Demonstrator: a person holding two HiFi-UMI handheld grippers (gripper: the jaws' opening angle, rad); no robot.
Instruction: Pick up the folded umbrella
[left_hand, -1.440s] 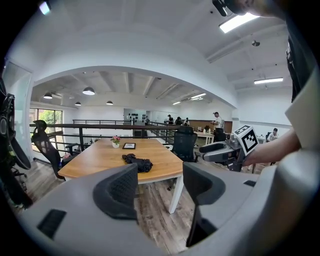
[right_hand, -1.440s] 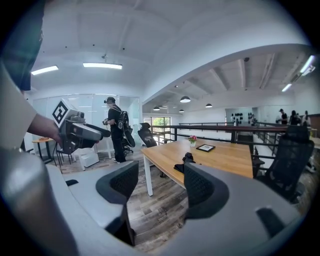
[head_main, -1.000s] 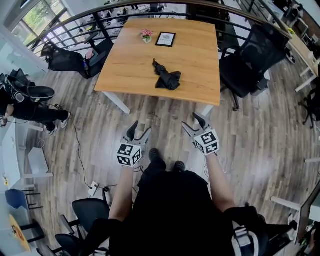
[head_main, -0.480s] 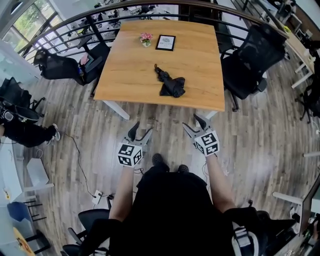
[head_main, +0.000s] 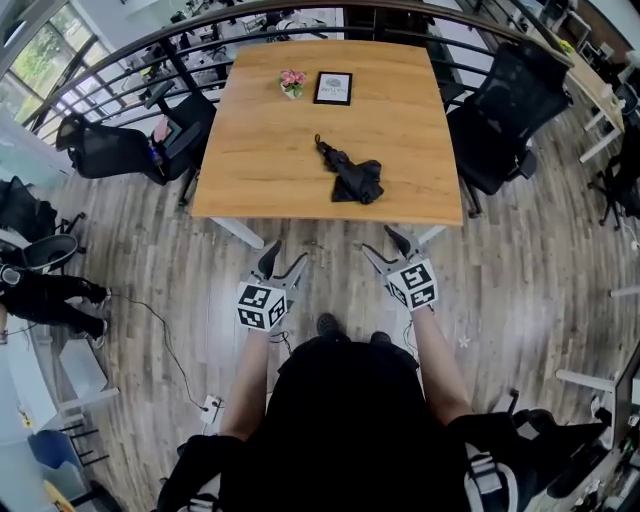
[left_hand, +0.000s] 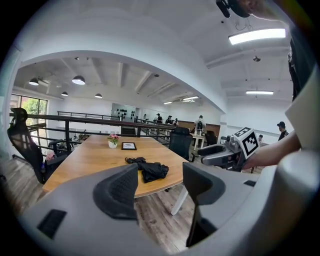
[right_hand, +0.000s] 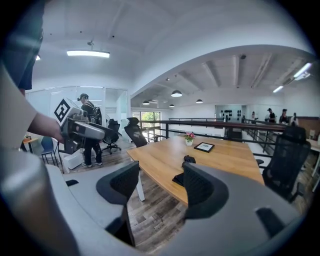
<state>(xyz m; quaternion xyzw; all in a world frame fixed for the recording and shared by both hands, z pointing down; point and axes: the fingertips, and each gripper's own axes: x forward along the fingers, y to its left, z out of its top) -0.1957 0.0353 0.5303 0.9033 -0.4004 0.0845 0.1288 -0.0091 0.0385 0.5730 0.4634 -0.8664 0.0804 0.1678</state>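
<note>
A black folded umbrella (head_main: 354, 176) lies on the wooden table (head_main: 260, 150), toward its near edge, handle pointing to the far left. It also shows beyond the jaws in the left gripper view (left_hand: 149, 169), and partly behind the right jaw in the right gripper view (right_hand: 181, 176). My left gripper (head_main: 281, 266) and right gripper (head_main: 385, 247) hover over the floor in front of the table, well short of the umbrella. Both stand open with nothing between their jaws.
A small pot of pink flowers (head_main: 292, 81) and a framed picture (head_main: 333, 87) stand at the table's far end. Black office chairs sit at the table's left (head_main: 120, 148) and right (head_main: 510, 115). A dark railing (head_main: 150, 45) runs behind. A cable lies on the floor (head_main: 165, 330).
The table and umbrella have come closer and lower in the head view as I walked forward. Both grippers keep the same open pose in front of me.
</note>
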